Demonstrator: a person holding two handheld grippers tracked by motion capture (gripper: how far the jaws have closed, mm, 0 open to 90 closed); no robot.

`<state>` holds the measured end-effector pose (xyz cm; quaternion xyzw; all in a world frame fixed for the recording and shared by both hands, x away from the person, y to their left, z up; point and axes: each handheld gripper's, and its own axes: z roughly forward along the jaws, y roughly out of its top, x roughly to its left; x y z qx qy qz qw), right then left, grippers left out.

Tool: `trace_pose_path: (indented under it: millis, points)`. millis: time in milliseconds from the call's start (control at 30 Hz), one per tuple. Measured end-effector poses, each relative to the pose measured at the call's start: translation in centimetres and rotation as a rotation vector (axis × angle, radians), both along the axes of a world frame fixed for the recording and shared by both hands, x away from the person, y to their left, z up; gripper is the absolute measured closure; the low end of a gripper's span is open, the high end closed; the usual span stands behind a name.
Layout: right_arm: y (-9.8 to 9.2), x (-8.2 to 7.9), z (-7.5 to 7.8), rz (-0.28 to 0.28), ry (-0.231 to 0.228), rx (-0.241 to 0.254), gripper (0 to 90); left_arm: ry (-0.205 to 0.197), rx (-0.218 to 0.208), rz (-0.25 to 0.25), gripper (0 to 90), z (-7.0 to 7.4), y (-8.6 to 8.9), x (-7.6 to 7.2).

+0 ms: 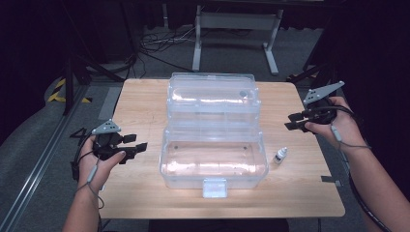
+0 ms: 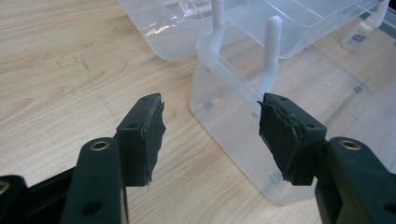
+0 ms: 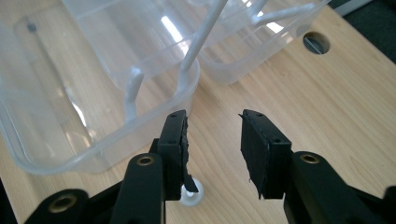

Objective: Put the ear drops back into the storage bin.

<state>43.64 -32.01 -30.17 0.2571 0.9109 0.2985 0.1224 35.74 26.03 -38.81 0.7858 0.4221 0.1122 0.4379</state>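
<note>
Hands come in from my side of the light wooden worktop (image 1: 140,193), each holding 1 black hand-held gripper. I see the left hand-held gripper (image 1: 138,145) off the worktop's left edge, its jaws spread wide with nothing between them. In the left gripper view, that hand-held gripper (image 2: 210,135) looks past its torn black pads (image 2: 149,130) at the near corner of the clear plastic fold-out storage box (image 1: 212,159), which lies just ahead and to its right. The box stands open, its upper tray (image 1: 212,96) swung back on white arms (image 2: 273,51).

I see the right hand-held gripper (image 1: 294,122) above the worktop's right edge, jaws moderately apart and empty. In the right gripper view, the right hand-held gripper (image 3: 215,149) points at bare wood, the box just ahead and left of it. A small white dropper bottle (image 1: 280,155) stands on the worktop between this hand-held gripper and the box; its cap (image 3: 191,196) peeks out under the left jaw.
</note>
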Motion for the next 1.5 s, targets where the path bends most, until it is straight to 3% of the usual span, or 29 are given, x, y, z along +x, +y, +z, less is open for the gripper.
trace_pose_path:
  millis: [267, 500, 667, 933, 1167, 1500]
  points:
    - [1.2, 0.6, -0.6, 0.074, 0.045, -0.137, 60.9, 0.016, 0.007, 0.007, 40.3, -0.3, 0.2, -0.2]
    - [1.9, 1.0, -1.1, 0.107, 0.080, -0.196, 60.0, 0.024, 0.008, 0.015, 40.3, -0.5, 0.4, -0.4]
    - [2.7, 1.0, -2.3, 0.148, 0.138, -0.295, 58.5, 0.027, 0.011, 0.014, 40.3, -0.6, 0.5, -0.3]
    - [3.1, 1.3, -3.7, 0.174, 0.181, -0.350, 57.7, 0.035, 0.006, 0.017, 40.2, -0.8, 0.5, -0.2]
    - [3.3, 1.5, -6.1, 0.194, 0.221, -0.417, 57.6, 0.038, 0.007, 0.019, 40.1, -1.0, 0.6, -0.1]
    - [3.4, 1.9, -8.1, 0.202, 0.253, -0.468, 57.8, 0.047, 0.008, 0.016, 40.0, -1.1, 0.6, 0.0]
